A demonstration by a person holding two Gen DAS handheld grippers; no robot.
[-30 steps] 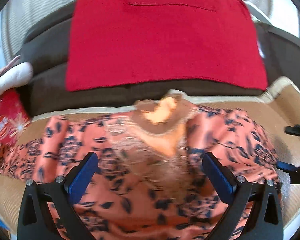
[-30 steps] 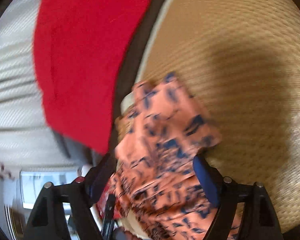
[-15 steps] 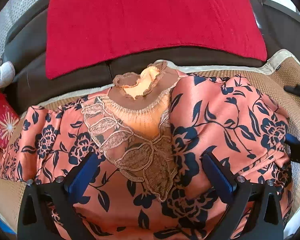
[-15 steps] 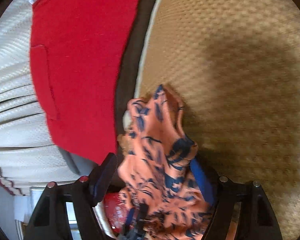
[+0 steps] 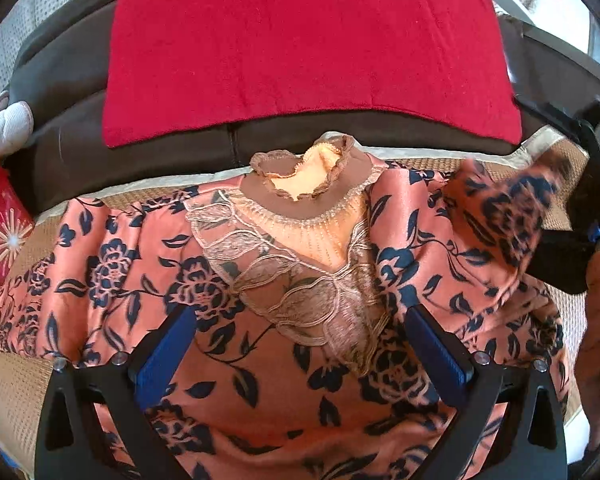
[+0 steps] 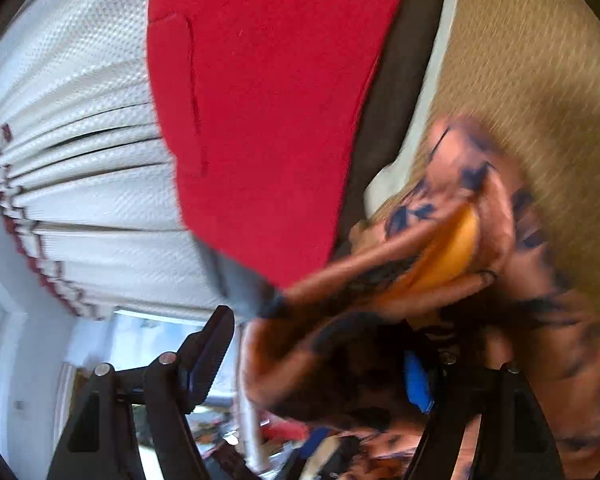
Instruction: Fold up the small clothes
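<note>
Right hand-held gripper (image 6: 324,364): jaws wide, yet the sleeve (image 5: 508,216) of the salmon-orange, navy-floral blouse (image 5: 148,280) hangs on one blue pad; a true grip is uncertain.

Left hand-held gripper (image 5: 300,344): open, empty, above the blouse's lace front.

Blouse is spread on the woven tan mat (image 5: 8,392).

Step, judged: sleeve fold-in. Next: lay it flat across the chest.

Right view is blurred; only the left shows the layout.

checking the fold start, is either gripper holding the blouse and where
Left gripper holds nothing. The blouse's sleeve hangs raised over one finger of the right gripper; its jaws stand wide, not pinching the cloth.
</note>
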